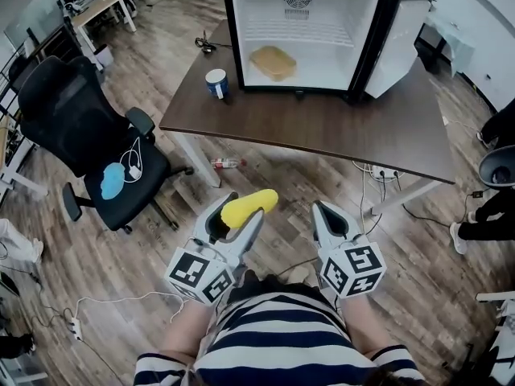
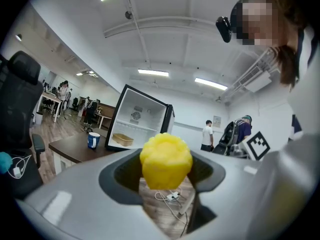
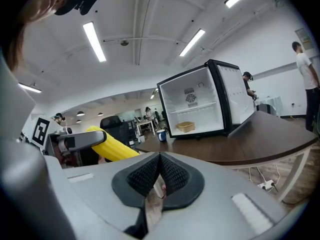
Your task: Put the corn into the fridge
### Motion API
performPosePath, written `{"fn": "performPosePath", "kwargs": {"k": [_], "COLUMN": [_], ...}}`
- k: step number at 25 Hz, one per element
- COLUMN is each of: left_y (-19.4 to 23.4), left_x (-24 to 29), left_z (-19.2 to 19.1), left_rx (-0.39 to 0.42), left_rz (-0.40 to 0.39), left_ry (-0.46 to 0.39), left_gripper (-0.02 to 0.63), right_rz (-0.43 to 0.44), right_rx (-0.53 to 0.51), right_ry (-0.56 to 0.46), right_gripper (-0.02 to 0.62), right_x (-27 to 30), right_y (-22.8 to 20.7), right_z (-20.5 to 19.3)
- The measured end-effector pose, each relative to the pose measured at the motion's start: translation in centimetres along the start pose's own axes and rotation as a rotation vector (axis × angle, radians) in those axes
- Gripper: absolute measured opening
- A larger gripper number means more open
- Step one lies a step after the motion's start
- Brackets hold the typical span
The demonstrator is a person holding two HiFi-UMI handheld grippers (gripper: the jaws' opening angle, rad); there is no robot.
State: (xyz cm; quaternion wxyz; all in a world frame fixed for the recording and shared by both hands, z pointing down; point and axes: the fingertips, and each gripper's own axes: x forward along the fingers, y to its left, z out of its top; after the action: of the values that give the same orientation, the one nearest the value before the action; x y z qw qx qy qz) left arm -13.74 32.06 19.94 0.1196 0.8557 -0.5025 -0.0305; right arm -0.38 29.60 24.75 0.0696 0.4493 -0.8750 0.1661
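A yellow corn cob (image 1: pixel 248 207) is clamped in my left gripper (image 1: pixel 233 215), its tip sticking out past the jaws toward the table; it fills the middle of the left gripper view as the corn (image 2: pixel 165 160). My right gripper (image 1: pixel 326 218) is shut with nothing in it, its pads (image 3: pixel 167 176) meeting, and it sees the corn (image 3: pixel 111 145) at its left. Both grippers hang over the wooden floor, well short of the table. The small white fridge (image 1: pixel 310 30) stands open on the brown table (image 1: pixel 322 123), door swung right, with a tan tray (image 1: pixel 273 62) on its floor.
A blue-and-white mug (image 1: pixel 216 83) stands on the table left of the fridge. A black office chair (image 1: pixel 88 139) with a blue item and cable sits at the left. Cables and a power strip (image 1: pixel 76 326) lie on the floor. People stand at the right edge (image 1: pixel 487 215).
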Motion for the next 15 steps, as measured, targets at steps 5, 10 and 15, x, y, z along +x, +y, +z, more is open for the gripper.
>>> {"fn": "performPosePath", "kwargs": {"k": [5,10,15], "left_y": [-1.0,-2.1,-3.0], "left_x": [2.9,5.6,7.9], "left_z": [0.1,0.1,-0.1], "left_rx": [0.001,0.016,0.016], "left_rz": [0.023,0.034,0.07], "left_ry": [-0.018,-0.028,-0.033], "left_gripper": [0.0,0.0,0.0], "right_rz": [0.024,0.039,0.061], "right_rx": [-0.01,-0.005,-0.007], "right_ry": [0.006,0.01,0.009], "right_gripper": [-0.009,-0.009,-0.009], "right_x": [0.1,0.3,0.8], "right_y": [-2.9,-5.8,-8.5], "right_z": [0.7,1.0,1.2]}}
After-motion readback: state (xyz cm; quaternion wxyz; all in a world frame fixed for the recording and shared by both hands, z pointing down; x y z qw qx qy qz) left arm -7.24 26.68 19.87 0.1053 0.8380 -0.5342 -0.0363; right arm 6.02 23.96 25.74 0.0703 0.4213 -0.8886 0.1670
